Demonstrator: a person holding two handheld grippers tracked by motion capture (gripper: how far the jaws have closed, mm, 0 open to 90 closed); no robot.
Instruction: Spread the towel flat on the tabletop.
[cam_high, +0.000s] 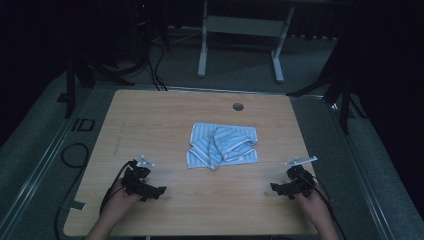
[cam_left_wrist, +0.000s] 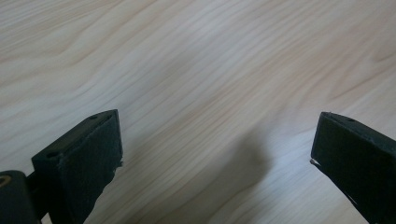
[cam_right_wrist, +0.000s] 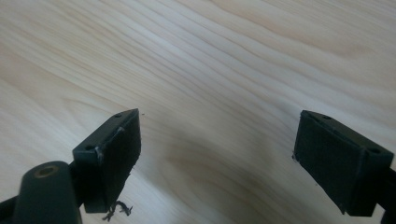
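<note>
A crumpled striped cloth (cam_high: 223, 145) lies mid-counter (cam_high: 160, 115), its long axis running left to right, ahead of both tongs and between them. The left tongs (cam_high: 156, 192) and right tongs (cam_high: 276, 188) rest near the front edge, jaws spread wide and empty over bare wood. Each sits well apart from the cloth, neither clearly nearer.

A grey three-cornered plate is topping each matte black two-jaw gripper, left (cam_high: 161, 190) and right (cam_high: 274, 187), and black cables are trailing behind. Small screw holes are dotting the blocky rectangular jaw tips, and frayed black threads are hanging under one right jaw.
</note>
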